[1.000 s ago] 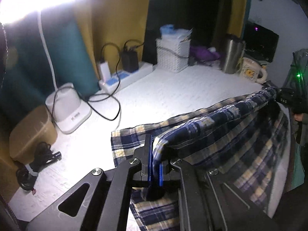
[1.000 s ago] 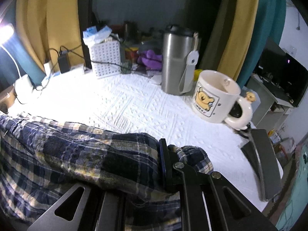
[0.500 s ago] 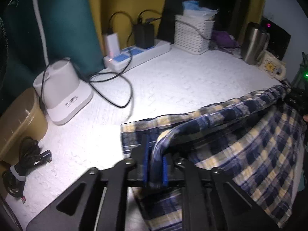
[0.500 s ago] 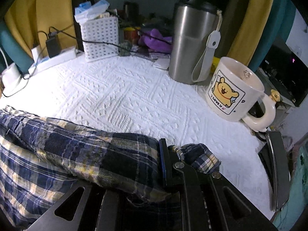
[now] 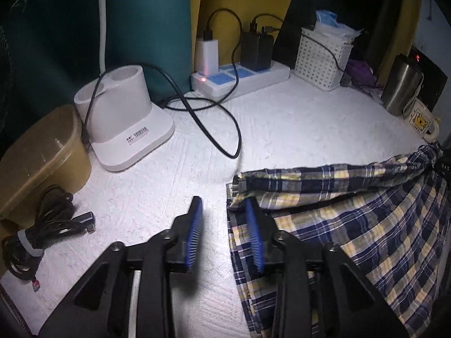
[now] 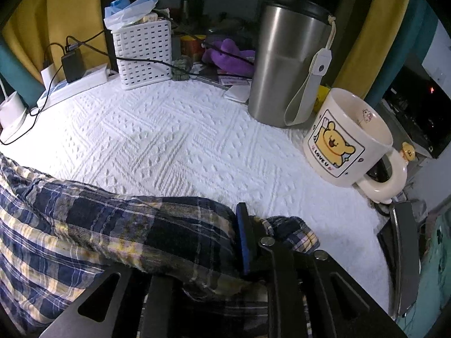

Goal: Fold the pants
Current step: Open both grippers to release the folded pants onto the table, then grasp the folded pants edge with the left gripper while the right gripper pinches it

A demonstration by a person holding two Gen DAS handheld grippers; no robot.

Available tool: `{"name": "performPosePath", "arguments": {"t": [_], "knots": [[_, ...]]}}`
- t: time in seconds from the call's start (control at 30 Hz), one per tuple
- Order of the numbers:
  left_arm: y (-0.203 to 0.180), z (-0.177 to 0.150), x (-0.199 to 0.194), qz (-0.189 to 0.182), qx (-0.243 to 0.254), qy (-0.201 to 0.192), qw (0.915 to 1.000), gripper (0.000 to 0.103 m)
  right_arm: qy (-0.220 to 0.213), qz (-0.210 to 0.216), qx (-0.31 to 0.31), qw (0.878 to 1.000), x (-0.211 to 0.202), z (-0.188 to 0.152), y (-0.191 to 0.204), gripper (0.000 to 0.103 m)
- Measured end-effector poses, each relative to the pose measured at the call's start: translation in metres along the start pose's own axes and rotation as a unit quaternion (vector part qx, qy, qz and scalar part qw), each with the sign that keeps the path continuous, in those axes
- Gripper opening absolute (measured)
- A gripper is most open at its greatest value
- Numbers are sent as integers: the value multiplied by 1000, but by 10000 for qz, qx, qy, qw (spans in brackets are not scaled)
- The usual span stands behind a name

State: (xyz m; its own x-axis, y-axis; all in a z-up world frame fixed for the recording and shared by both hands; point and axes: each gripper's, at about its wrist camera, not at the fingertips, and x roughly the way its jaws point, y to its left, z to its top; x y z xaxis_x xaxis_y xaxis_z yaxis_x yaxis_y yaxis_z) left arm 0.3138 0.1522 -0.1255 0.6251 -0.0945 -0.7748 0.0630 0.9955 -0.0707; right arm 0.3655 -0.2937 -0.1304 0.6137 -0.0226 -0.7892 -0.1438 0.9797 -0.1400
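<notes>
The blue, white and yellow plaid pants (image 5: 352, 225) lie folded over on the white textured tablecloth (image 5: 282, 129). My left gripper (image 5: 223, 205) is open and its jaws are still opening; nothing is between the blue pads. The pants' folded corner (image 5: 242, 180) lies just right of the right pad. My right gripper (image 6: 214, 225) holds the other end of the fold. Its jaws are opening with the pants (image 6: 112, 239) still between them, against the one visible blue pad (image 6: 242, 239). Cloth hides the other finger. The left wrist view shows the right gripper (image 5: 445, 166) at the far right edge.
A white charging dock (image 5: 124, 129), a power strip (image 5: 239, 79) with a loose black cable (image 5: 214, 129), a brown tub (image 5: 42, 163) and a coiled cable (image 5: 42, 225) sit on the left. A white basket (image 6: 143, 53), steel tumbler (image 6: 287, 67) and bear mug (image 6: 346, 138) stand behind.
My left gripper has let go of the pants' corner, its jaws have parted, and it has dropped lower and shifted left. The corner now rests on the table. The right gripper has come nearer the mug.
</notes>
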Motion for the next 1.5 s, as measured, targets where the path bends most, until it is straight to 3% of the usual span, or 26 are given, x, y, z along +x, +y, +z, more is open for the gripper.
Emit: {"name": "performPosePath", "arguments": {"t": [0.03,0.07,0.1,0.17,0.43,0.5,0.57,0.7,0.97,1.2,1.37,1.5], "knots": [[0,1,-1,44,-5,-33,10000,39,-25,-25,8,10000,-2,2,-2,29],[0,2,-4,137,4,-89,9999,41,-58,-77,12,10000,-6,4,-4,42],[-1,4,-6,184,22,-131,9997,41,-89,-106,20,9999,-8,6,-5,69],[-3,6,-11,98,55,-199,9997,42,-225,-148,82,9996,-16,12,-12,103],[-24,8,-20,-165,388,-196,9989,50,-431,32,71,9990,-39,16,-8,103],[-26,7,-9,-308,350,-5,9989,51,-417,208,-30,9989,-39,14,5,103],[-25,5,-3,-101,250,171,9995,51,-351,341,-192,9986,-38,8,19,103],[-21,-5,-21,-167,65,108,9998,51,-251,355,-192,9989,-39,-12,24,103],[-26,-50,-67,-124,-194,74,9997,61,-266,143,561,9980,-63,-51,-24,103],[-39,-93,-95,-260,-352,56,9990,61,-349,287,388,9982,-86,-81,-16,103],[-48,-125,-107,-319,-456,68,9984,61,-415,136,441,9981,-90,-98,-21,101],[-54,-145,-109,-319,-413,93,9986,61,-443,443,883,9941,-88,-110,-49,95]]}}
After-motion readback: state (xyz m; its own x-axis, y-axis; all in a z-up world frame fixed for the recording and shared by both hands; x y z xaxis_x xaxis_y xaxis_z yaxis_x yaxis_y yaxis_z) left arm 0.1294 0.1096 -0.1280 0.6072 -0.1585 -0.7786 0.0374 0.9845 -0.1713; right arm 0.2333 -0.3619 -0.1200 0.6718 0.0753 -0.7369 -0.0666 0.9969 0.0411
